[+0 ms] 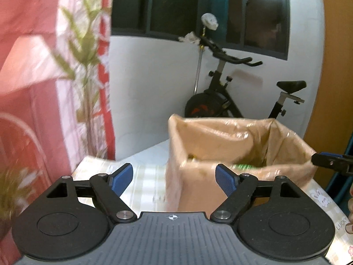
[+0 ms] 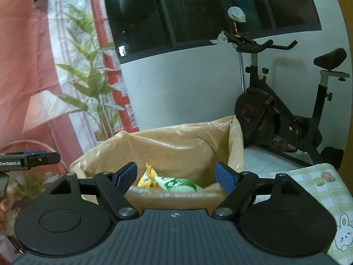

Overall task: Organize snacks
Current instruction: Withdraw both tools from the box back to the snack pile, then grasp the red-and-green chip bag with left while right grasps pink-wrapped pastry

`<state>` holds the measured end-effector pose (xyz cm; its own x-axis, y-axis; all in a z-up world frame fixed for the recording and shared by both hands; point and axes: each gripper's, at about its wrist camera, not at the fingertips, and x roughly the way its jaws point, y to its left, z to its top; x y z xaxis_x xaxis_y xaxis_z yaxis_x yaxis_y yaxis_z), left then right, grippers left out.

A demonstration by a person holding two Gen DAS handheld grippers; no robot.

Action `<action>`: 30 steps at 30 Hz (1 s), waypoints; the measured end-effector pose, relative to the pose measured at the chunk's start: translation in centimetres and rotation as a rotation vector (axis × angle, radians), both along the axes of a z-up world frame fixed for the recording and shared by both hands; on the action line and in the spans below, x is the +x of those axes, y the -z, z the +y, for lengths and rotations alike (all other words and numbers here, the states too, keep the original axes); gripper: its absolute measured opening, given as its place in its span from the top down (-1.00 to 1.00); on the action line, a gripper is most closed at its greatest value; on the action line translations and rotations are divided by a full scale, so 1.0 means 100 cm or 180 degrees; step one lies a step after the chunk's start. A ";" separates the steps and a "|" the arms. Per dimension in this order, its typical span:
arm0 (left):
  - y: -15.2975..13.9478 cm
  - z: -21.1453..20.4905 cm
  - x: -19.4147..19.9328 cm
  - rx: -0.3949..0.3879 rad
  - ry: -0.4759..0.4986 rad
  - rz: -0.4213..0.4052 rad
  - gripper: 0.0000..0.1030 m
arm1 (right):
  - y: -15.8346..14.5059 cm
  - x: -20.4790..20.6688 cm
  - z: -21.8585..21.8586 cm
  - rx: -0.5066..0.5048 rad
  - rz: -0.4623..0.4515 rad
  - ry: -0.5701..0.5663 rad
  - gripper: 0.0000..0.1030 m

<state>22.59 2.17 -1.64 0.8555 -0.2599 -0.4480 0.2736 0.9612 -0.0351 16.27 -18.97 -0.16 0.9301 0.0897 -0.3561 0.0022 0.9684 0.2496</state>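
My left gripper [image 1: 174,177] is spread wide w/ nothing between the blue pads [image 1: 120,177], hovering over the tablecloth [image 1: 145,183] just short of the box [image 1: 198,183]. My right gripper [image 2: 176,177] is wide too, also empty, pointing straight into the same box [image 2: 176,196] from the other side. Each gripper shows in the other's view: the right one's tip pokes in at the far right edge of the left cam, and the left one [image 2: 33,159] sits at the far left edge of the right cam, both near the box rim, not touching it. The box stands on the table, lined w/ a tan plastic bag [image 2: 176,145] folded over its rim. Snacks are inside at the bottom: a yellow packet [image 2: 147,176] leaning against a green-and-white packet [image 2: 178,184], touching. In the left cam only a blurred green bit shows in there. The cloth is pale check w/ a bunny print [image 2: 344,231] at the near right corner. Beyond the box: white wall, an exercise bike [image 2: 284,110] on the floor, dark window [image 2: 198,11] above, plant [image 2: 94,84] and red curtain [image 2: 26,44] to the left.
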 end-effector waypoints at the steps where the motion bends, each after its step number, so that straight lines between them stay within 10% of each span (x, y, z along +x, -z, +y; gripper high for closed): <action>1: 0.004 0.005 -0.005 -0.0028 -0.0029 0.0027 -0.62 | 0.002 -0.004 0.002 -0.0008 -0.0011 -0.0021 -0.56; 30: 0.108 0.009 -0.061 -0.0274 -0.0115 0.0694 -0.62 | 0.121 -0.085 0.047 -0.0247 0.1043 -0.0448 -0.45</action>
<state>16.50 3.07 -12.42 0.7504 -0.2761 -0.6006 0.2160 0.9611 -0.1720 7.72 -14.31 -12.27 0.7460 0.1698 -0.6439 -0.0649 0.9809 0.1834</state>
